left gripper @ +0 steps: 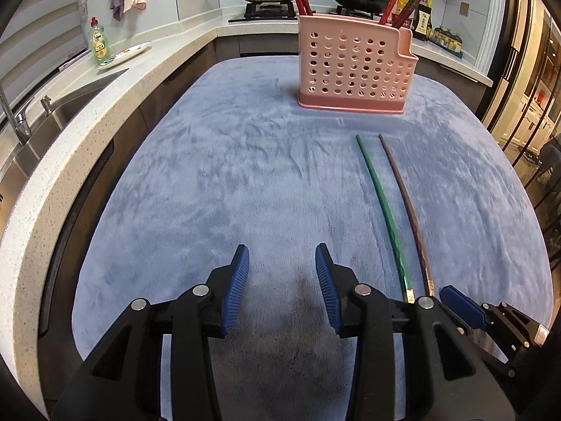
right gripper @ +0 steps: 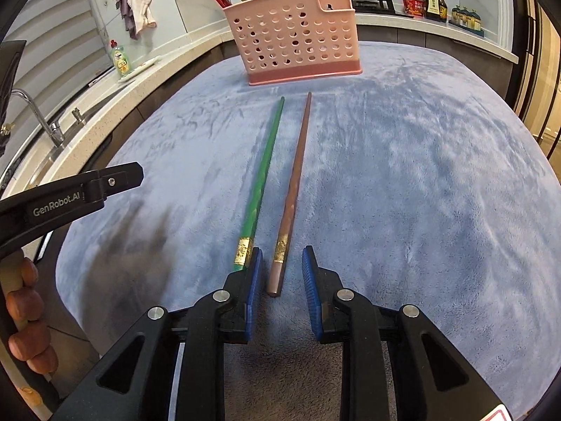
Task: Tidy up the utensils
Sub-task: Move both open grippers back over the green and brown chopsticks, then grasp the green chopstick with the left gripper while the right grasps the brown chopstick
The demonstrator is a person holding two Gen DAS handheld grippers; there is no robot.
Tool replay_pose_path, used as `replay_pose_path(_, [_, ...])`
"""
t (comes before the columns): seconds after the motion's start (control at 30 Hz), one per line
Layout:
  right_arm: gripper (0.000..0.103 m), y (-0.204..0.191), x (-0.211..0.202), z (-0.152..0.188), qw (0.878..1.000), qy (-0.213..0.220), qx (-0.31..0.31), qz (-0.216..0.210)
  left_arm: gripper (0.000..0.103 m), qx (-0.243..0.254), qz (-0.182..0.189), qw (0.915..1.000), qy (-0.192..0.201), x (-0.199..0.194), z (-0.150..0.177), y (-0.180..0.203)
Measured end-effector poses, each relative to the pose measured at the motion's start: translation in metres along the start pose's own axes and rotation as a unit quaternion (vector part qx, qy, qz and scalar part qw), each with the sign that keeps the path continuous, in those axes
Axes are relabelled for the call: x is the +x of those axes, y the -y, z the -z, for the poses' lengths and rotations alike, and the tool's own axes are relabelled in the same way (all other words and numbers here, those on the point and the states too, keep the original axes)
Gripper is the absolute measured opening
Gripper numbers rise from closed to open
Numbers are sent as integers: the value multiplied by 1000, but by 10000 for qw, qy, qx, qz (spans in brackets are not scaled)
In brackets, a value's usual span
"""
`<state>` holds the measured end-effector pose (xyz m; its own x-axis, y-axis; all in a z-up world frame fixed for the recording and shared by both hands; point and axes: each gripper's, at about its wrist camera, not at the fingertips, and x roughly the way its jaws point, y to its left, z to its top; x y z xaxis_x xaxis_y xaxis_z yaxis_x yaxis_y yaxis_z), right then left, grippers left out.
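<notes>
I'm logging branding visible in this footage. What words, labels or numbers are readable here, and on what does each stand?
"GenRobot.AI": white lettering on the black arm of the left gripper, seen in the right wrist view.
Dish soap bottle: label too small to read.
Dark sauce bottles and red packets by the stove: print too blurred to read.
Gold bands on the green chopstick and brown chopstick: pattern only, nothing legible.
</notes>
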<state>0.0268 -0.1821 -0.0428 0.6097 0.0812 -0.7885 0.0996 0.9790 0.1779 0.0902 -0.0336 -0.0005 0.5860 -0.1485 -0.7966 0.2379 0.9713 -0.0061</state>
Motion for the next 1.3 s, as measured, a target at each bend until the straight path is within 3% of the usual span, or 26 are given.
replay_pose_path(0.17, [7,7,0,2,9999,33,35,100,41,53,55,9999,-72,2,4,6])
replay_pose_path(0.37, [7,21,-8,5,9996,114,222,159,45,174,146,9996,-138,4,10,18])
replay_pose_path(0.6, [7,41,-19,11,9986,154,451,247,60,311,370,9986,-222,6,18,41])
replay_pose_path(0.73, [7,48,-23,14,9982,154,518,248,61,432,515,9973,-309,11,23,59])
replay_pose_path(1.13, [7,51,-24,18,9981,158,563,189,59,517,511,9958,-548,31,34,79])
replay_pose_path(1.23, [7,51,-24,18,9981,158,571,187,51,565,489,9959,-513,31,34,80])
replay_pose_path(1.3, [7,50,-24,18,9980,161,576,186,38,587,496,9958,-494,30,35,79])
